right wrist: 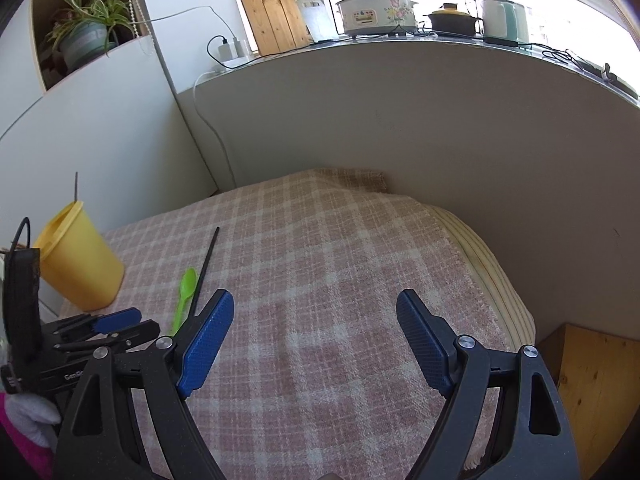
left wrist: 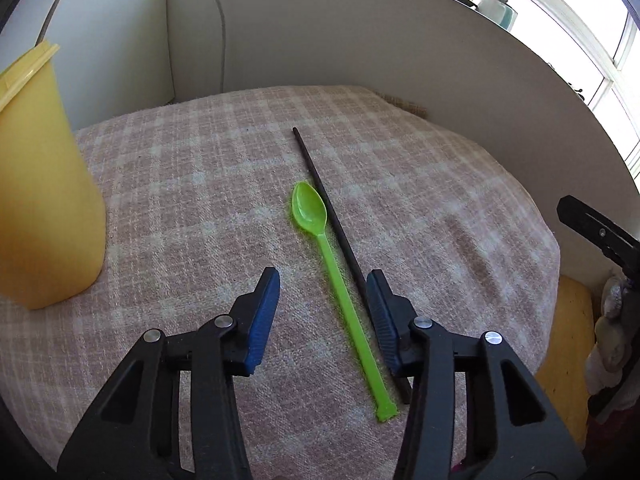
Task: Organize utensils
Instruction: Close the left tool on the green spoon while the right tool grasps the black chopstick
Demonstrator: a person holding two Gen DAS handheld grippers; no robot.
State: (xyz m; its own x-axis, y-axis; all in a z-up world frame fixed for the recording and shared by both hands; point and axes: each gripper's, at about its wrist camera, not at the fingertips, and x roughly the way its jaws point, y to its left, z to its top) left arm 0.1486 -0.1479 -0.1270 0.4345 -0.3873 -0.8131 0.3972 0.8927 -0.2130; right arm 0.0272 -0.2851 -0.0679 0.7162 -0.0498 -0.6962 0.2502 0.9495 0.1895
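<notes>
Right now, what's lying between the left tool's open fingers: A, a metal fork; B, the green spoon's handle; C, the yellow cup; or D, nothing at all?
B: in the left wrist view the green spoon lies on the checked cloth with its handle running between the open fingers of the left tool, beside the dark chopstick.

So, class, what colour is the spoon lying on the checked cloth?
Bright lime green spoon; the left wrist view shows it best.
</notes>
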